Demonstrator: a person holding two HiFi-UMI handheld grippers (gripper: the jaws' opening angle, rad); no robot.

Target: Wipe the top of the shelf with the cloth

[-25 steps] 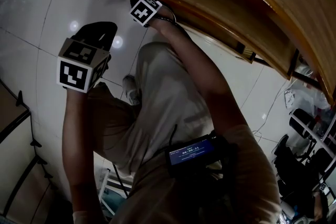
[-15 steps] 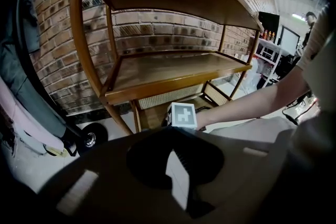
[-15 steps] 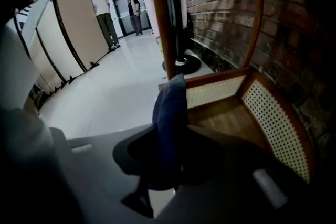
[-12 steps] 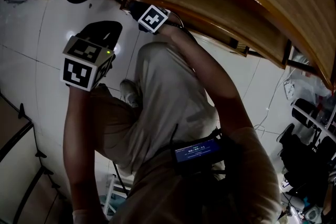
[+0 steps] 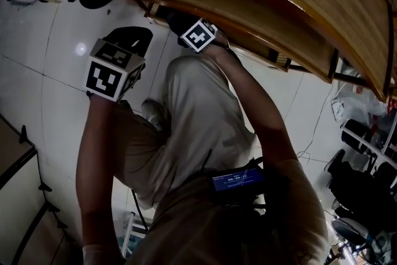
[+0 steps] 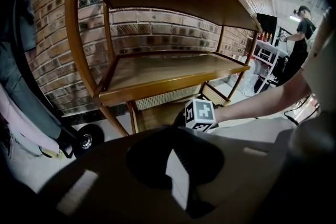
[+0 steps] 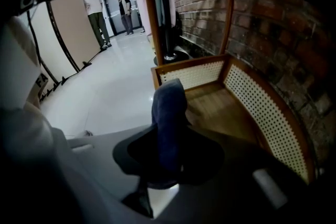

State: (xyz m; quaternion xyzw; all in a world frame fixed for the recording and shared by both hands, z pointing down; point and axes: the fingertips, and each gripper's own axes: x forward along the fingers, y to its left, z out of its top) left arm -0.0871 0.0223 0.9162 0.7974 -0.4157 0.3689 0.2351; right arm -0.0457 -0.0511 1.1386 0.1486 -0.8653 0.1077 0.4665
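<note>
Your right gripper (image 7: 167, 162) with jaws clamped on the dark blue cloth (image 7: 169, 107), down by the wooden shelf (image 6: 173, 78), your left gripper (image 6: 176, 176) with jaws slightly apart, empty

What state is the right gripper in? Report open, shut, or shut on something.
Shut on the blue cloth: its own view shows the right gripper pinching it, the bunched end sticking out past the jaws.

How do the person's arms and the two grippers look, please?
The left gripper and the right gripper have dark, rounded bodies. Each carries a white cube with black square markers. The forearms are uncovered.
</note>
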